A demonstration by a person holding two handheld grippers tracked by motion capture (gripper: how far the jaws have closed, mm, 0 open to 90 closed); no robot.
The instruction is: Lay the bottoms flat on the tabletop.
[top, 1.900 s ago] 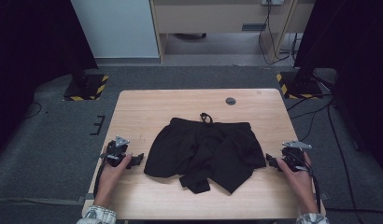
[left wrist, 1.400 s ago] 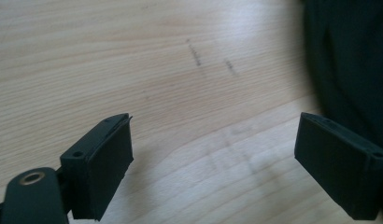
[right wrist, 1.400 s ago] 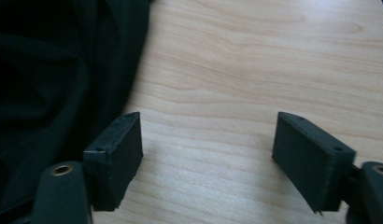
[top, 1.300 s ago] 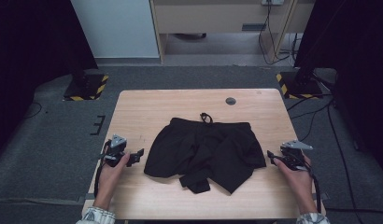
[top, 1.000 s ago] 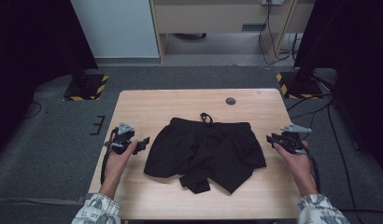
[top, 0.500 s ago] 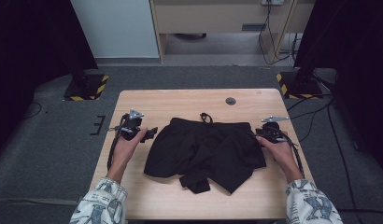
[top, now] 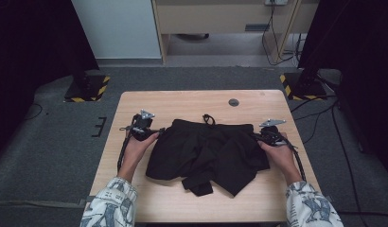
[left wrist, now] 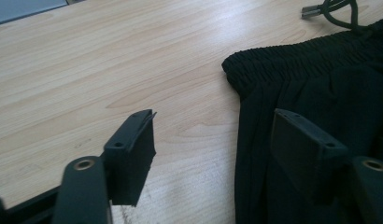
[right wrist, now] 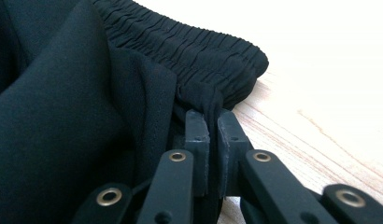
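Observation:
Black shorts [top: 208, 153] lie flat on the wooden table [top: 182, 101], waistband at the far side, its drawstring [top: 208, 118] curled just beyond. My left gripper [top: 156, 131] is at the waistband's left corner. In the left gripper view its jaws [left wrist: 213, 116] have just been closing but stand open: one over bare wood, one over the shorts [left wrist: 320, 88], the side hem between them, unpressed. My right gripper [top: 258, 137] is at the right corner. Its jaws [right wrist: 210, 116] have just closed and are shut on a fold of the shorts [right wrist: 63, 93] just below the elastic.
A small dark round disc [top: 233, 102] sits on the table near the far edge. Two stands with yellow-black striped feet [top: 85, 87] [top: 301, 85] rest on the grey floor beyond the table's far corners. A cabinet [top: 220, 16] is behind.
Both hands have moved from the table's near side up to the waistband corners. The right jaws have closed on the fabric; the left jaws stay apart.

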